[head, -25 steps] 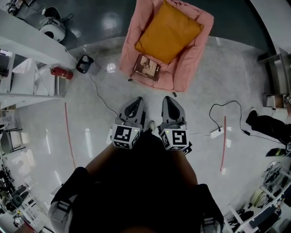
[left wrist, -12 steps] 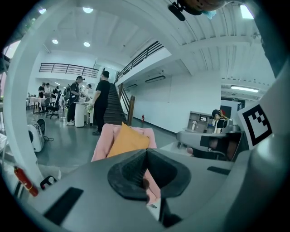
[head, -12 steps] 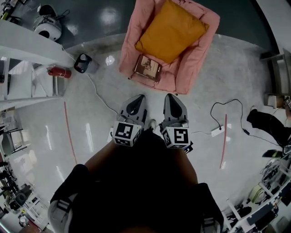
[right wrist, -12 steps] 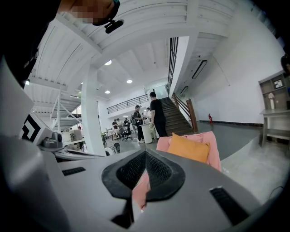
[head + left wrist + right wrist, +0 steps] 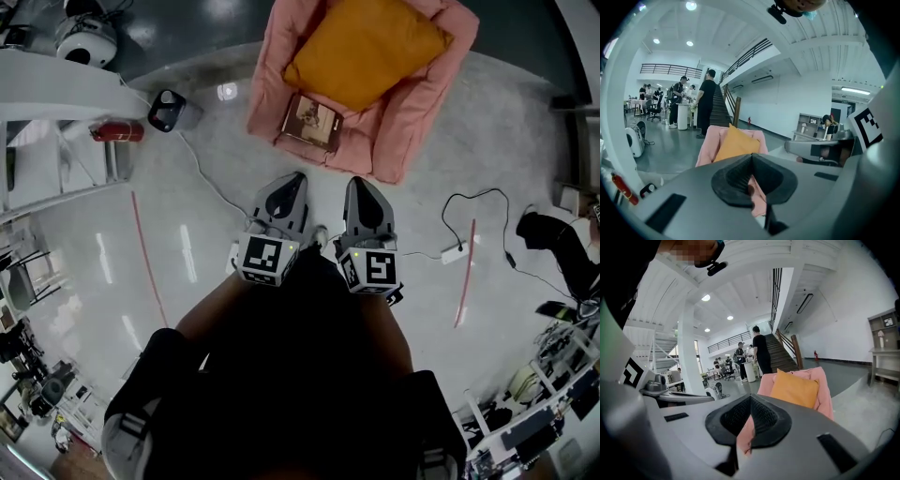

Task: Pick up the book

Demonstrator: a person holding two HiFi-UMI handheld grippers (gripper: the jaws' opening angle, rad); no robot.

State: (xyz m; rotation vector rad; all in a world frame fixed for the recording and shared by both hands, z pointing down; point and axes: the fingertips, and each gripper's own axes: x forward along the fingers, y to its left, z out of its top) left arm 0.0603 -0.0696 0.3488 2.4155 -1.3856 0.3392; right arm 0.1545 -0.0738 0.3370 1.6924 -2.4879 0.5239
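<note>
Book on the armchair seat's front edge
Left gripper and right gripper hang side by side above the floor, near the book, both jaws clenched, holding nothing.

Ahead of the tongs, the armchair and cushion looked soft matt cloth; the book had a smooth paper cover. Floor beneath them was polished, glossy. Left gripper and right gripper shells were matt grey plastic.
</note>
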